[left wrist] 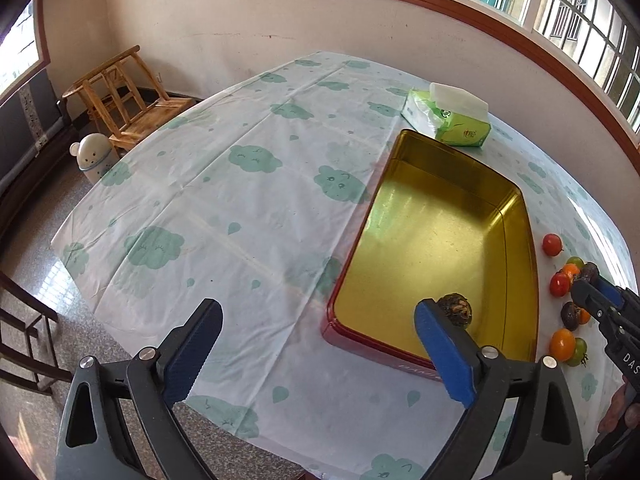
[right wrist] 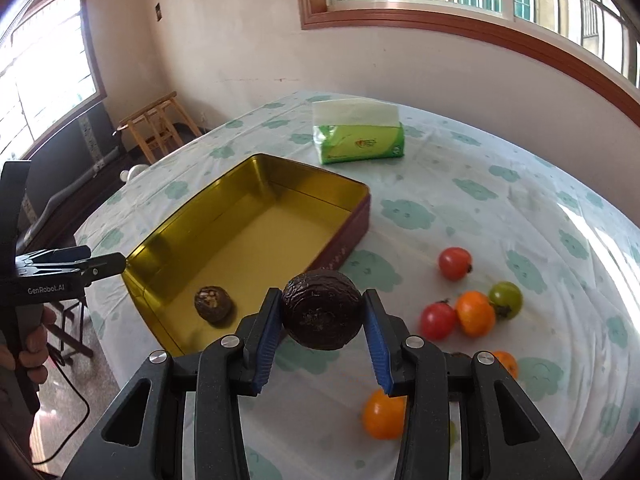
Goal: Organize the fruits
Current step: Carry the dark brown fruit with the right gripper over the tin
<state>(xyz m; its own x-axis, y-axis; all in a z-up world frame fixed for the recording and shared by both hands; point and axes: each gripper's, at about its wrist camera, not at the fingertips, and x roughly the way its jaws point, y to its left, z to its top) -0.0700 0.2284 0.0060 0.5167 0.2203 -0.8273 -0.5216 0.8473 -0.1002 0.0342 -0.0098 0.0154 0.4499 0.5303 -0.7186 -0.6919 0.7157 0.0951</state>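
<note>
A gold-lined tin box (left wrist: 516, 216) (right wrist: 224, 176) with red outer walls lies on the table. One dark wrinkled fruit (left wrist: 456, 307) (right wrist: 213, 303) sits inside it near the front. My right gripper (right wrist: 323, 312) (left wrist: 592, 284) is shut on a second dark wrinkled fruit (right wrist: 322, 314) and holds it above the cloth beside the box's right wall. Red (right wrist: 455, 263), orange (right wrist: 475, 313) and green (right wrist: 506, 299) tomatoes lie loose to the right of the box. My left gripper (left wrist: 316, 348) is open and empty over the cloth at the box's front left corner.
A green tissue pack (left wrist: 448, 120) (right wrist: 358, 136) lies behind the box. The table has a white cloth with green clouds (left wrist: 224, 184). Wooden stools (left wrist: 128, 100) and a small white bin (left wrist: 93, 156) stand on the floor at the left. A window runs along the back wall.
</note>
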